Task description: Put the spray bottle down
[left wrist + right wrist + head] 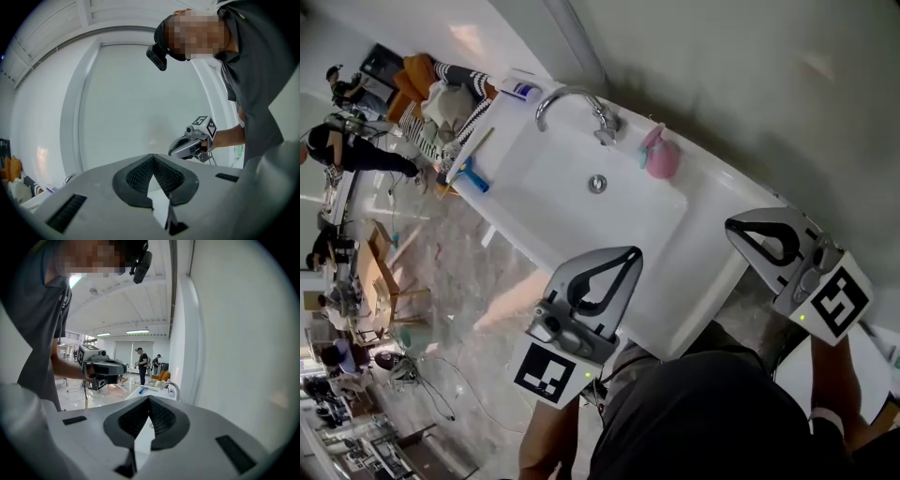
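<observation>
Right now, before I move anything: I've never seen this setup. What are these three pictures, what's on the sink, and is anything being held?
There is no robot arm here: a person holds a two-fingered gripper in each hand. One picture looks down from a camera on their head. The other two come from cameras riding on each gripper, looking along its fingers. Below is a white sink with a faucet. A pink spray bottle sits on its rim beside the faucet, and a blue tool lies at the left end. The left gripper and right gripper are both closed and hold nothing.
</observation>
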`<state>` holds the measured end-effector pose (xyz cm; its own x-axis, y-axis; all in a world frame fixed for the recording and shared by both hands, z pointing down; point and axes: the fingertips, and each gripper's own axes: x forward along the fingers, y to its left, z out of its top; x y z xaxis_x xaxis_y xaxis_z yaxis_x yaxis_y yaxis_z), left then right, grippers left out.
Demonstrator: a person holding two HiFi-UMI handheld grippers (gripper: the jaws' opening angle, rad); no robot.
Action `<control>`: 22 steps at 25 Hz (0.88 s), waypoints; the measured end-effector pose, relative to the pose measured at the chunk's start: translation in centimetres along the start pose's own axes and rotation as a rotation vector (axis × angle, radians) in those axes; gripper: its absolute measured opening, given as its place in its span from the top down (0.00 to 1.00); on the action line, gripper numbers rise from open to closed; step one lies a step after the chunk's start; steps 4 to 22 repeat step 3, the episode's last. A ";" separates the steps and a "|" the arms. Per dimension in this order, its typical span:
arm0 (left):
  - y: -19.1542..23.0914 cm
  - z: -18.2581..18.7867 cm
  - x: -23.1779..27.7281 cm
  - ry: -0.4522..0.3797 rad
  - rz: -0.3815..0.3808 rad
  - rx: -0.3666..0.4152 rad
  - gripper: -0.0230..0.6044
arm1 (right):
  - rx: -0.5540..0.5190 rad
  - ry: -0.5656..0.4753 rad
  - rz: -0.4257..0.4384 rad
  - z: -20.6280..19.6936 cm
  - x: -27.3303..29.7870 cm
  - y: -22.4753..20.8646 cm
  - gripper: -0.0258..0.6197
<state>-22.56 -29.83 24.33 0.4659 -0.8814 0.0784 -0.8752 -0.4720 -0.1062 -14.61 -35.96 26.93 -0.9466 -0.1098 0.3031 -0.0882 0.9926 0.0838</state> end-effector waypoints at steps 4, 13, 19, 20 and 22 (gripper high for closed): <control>-0.5 -0.6 -1.1 0.003 -0.001 -0.005 0.96 | -0.014 0.013 0.002 -0.7 0.1 1.2 0.95; -0.5 -0.6 -1.1 0.003 -0.001 -0.005 0.96 | -0.014 0.013 0.002 -0.7 0.1 1.2 0.95; -0.5 -0.6 -1.1 0.003 -0.001 -0.005 0.96 | -0.014 0.013 0.002 -0.7 0.1 1.2 0.95; -0.5 -0.6 -1.1 0.003 -0.001 -0.005 0.96 | -0.014 0.013 0.002 -0.7 0.1 1.2 0.95; -0.5 -0.6 -1.1 0.003 -0.001 -0.005 0.96 | -0.014 0.013 0.002 -0.7 0.1 1.2 0.95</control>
